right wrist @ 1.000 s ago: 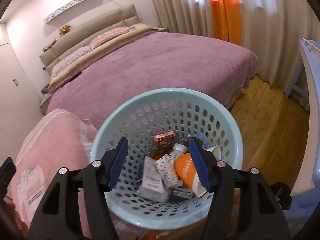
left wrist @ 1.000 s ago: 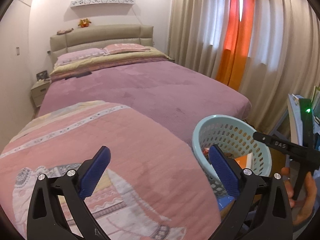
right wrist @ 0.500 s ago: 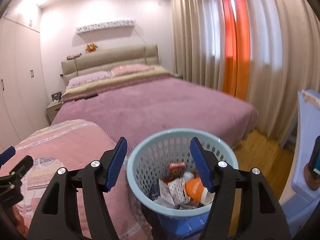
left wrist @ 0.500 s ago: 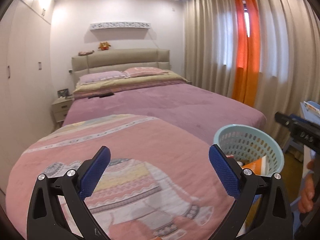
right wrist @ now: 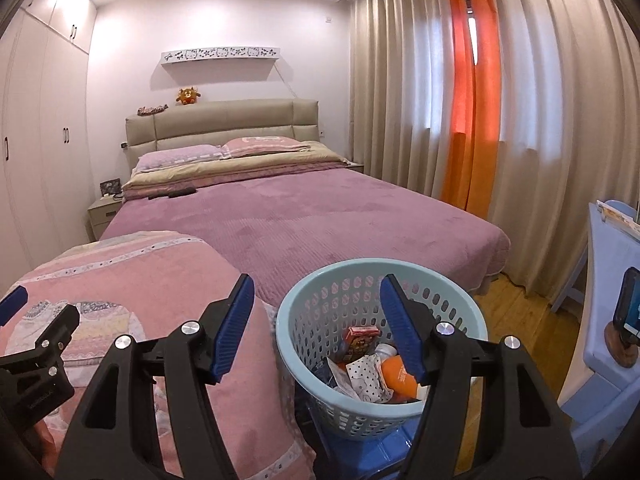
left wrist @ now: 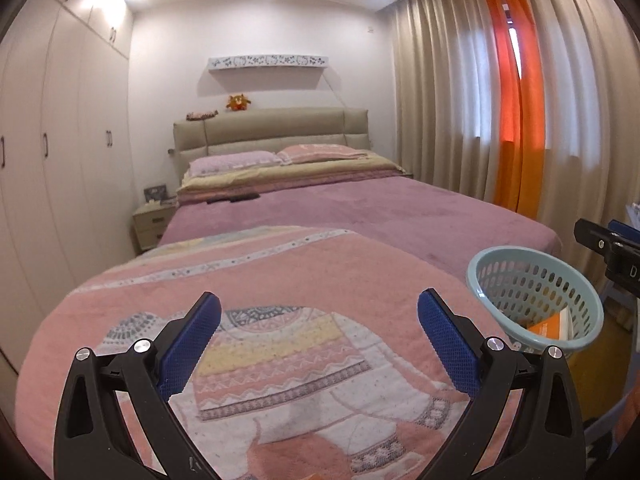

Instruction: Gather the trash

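Basket (right wrist: 382,344) lower in view (tongs (right wrist: 316,328) agape)

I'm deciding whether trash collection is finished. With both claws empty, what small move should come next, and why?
Probably pan both claws across the room for leftovers: the left claw and right claw are open and empty, the laundry basket already holds trash, and the pink blanket shows none.

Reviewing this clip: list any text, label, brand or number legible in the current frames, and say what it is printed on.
"D": one white letter on the right gripper's black body at the left wrist view's edge; the rest is cut off.
Embossed lettering on the left gripper's body, right wrist view: too small to read.
Red box in the blue basket: print blurred, unreadable.
Orange bottle: no readable label.
White wall shelf: decorative cut-outs only, no words.
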Demonstrator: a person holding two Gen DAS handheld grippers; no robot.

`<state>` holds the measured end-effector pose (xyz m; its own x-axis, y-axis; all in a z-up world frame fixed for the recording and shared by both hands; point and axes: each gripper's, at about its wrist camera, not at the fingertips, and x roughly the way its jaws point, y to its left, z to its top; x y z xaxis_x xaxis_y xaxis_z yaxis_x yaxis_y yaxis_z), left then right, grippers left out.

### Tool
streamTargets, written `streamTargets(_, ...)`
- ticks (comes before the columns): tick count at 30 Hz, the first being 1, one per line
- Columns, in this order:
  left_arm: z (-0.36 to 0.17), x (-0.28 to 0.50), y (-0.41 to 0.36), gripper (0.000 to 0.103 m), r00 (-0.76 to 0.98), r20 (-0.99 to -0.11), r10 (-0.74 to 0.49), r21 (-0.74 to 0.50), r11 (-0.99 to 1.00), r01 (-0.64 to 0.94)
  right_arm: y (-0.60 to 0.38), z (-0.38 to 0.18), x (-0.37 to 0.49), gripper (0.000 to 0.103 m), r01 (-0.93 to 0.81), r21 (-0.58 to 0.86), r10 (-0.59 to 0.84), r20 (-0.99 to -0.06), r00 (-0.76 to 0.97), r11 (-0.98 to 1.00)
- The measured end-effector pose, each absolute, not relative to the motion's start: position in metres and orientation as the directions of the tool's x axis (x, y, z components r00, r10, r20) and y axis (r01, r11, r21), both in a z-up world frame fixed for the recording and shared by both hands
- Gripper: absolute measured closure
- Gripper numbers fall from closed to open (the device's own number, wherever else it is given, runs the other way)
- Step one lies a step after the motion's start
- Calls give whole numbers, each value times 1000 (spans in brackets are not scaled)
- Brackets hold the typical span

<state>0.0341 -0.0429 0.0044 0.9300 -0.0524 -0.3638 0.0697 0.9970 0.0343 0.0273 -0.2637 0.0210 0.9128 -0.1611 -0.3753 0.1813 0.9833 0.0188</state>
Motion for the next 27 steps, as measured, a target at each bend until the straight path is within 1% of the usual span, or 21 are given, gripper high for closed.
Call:
streamTargets(4, 2, 35, -42, 7, 924, -376, -65, 19, 997, 78, -264, 18, 26, 41, 181, 46, -152, -365, 918, 982)
streamTargets(27, -1, 37, -44, 7, 918, -390, -70, 13, 997, 81, -262, 14, 24, 41, 181, 40, -155, -365, 918, 983)
